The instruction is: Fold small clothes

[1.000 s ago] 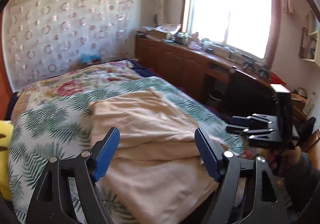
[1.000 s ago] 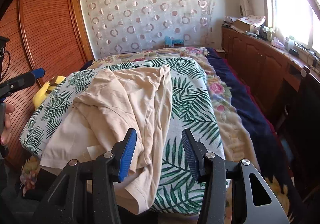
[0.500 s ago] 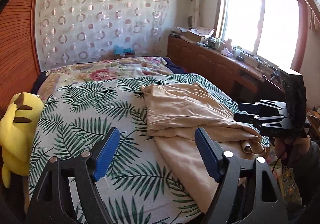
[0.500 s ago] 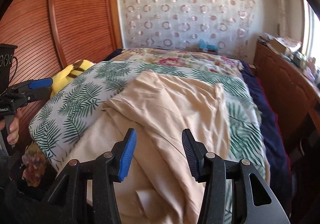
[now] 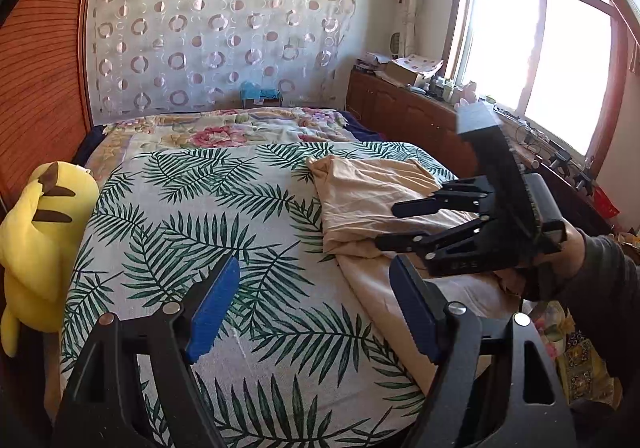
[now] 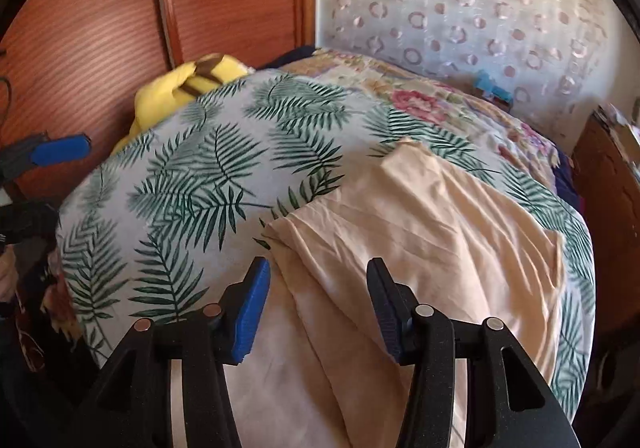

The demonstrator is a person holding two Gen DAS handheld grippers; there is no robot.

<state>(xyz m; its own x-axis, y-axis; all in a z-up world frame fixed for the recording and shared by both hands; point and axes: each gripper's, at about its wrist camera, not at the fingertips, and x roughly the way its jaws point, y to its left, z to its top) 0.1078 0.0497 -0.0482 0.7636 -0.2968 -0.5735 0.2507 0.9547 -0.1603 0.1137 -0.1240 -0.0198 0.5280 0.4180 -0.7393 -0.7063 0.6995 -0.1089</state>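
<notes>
Two hand-held grippers apart, empty | right hand-held gripper (image 6: pixel 316 304) jaws just widening, directly over beige garment (image 6: pixel 420 232) on bed (image 6: pixel 192 184), long axis near-to-far | left hand-held gripper (image 5: pixel 316 308) left of garment; right nearer.

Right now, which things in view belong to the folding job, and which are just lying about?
Job: beige garment; left gripper; right gripper.

Lying about: yellow plush toy; leaf-print bedspread; cluttered cabinet top.

Bright window (image 5: pixel 536 60), wooden cabinets (image 5: pixel 404 116) beneath, circle-patterned curtain (image 5: pixel 216 32), reddish ribbed wardrobe (image 6: pixel 100 20), leaf-print bed (image 5: pixel 192 216)
</notes>
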